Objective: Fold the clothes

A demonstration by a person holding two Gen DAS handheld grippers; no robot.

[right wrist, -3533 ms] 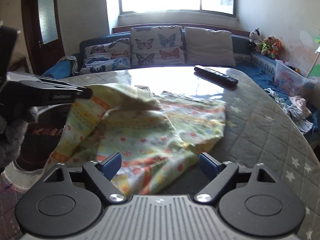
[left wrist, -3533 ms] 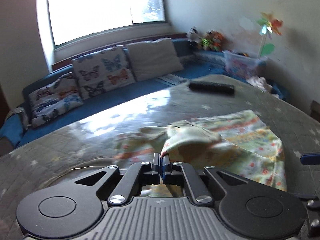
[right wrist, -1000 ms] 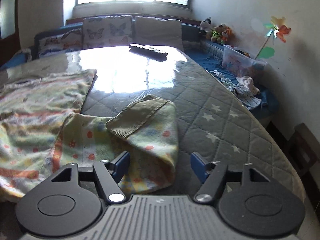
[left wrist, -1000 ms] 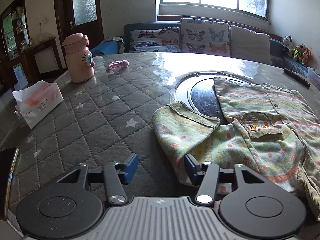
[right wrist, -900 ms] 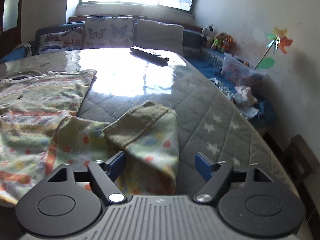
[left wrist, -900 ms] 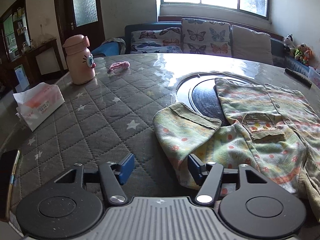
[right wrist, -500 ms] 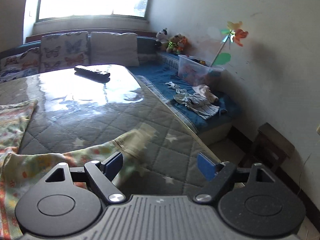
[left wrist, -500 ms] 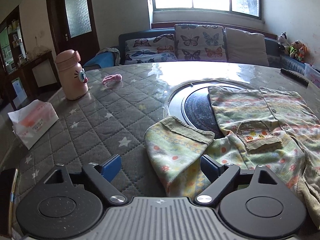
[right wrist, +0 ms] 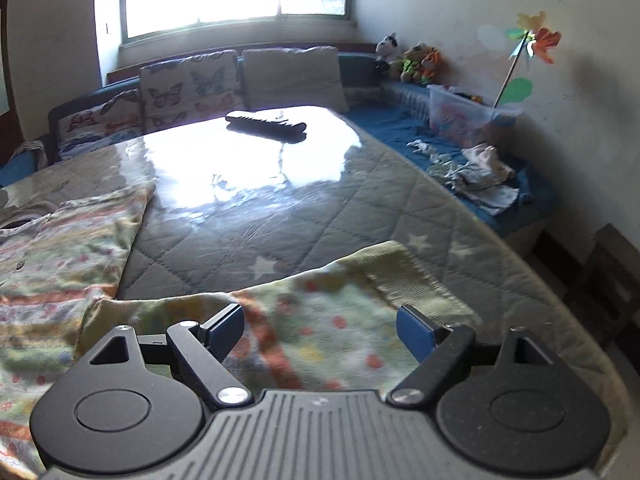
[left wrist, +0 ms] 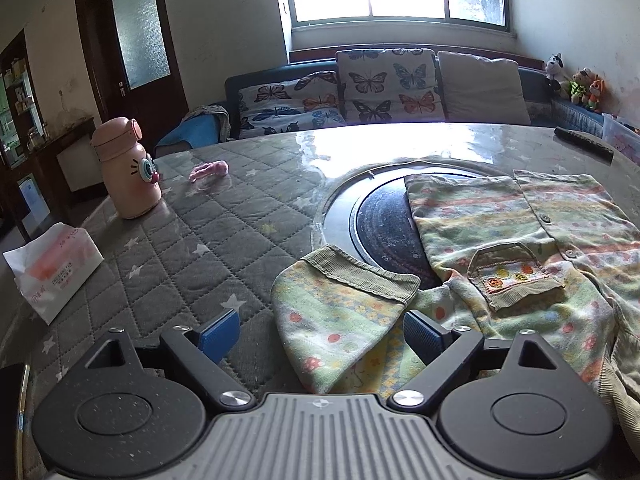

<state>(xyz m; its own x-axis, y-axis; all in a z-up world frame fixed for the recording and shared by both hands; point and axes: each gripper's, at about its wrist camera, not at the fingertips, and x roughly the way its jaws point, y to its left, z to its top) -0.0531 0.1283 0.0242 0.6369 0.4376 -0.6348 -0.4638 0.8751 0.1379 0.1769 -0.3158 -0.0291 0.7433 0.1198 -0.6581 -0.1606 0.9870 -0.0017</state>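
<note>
A yellow-green patterned child's garment (left wrist: 520, 240) lies spread on the round quilted table (left wrist: 208, 248). Its near sleeve (left wrist: 336, 312), with a ribbed cuff, lies between the fingers of my left gripper (left wrist: 320, 334), which is open and empty just above it. In the right wrist view the garment's body (right wrist: 60, 248) lies at the left and another sleeve (right wrist: 340, 300) stretches out flat toward the right table edge. My right gripper (right wrist: 320, 330) is open and empty over that sleeve.
A pink bottle (left wrist: 126, 168), a tissue pack (left wrist: 52, 276) and a small pink item (left wrist: 208, 170) sit on the table's left. A black remote (right wrist: 266, 125) lies at the far side. A dark round inset (left wrist: 380, 232) is mid-table. A sofa with cushions (left wrist: 384, 92) stands behind.
Both grippers let go of the garment and spread it out. The left opened wider over the near sleeve. The right turned rightward, and its sleeve now lies stretched out flat.
</note>
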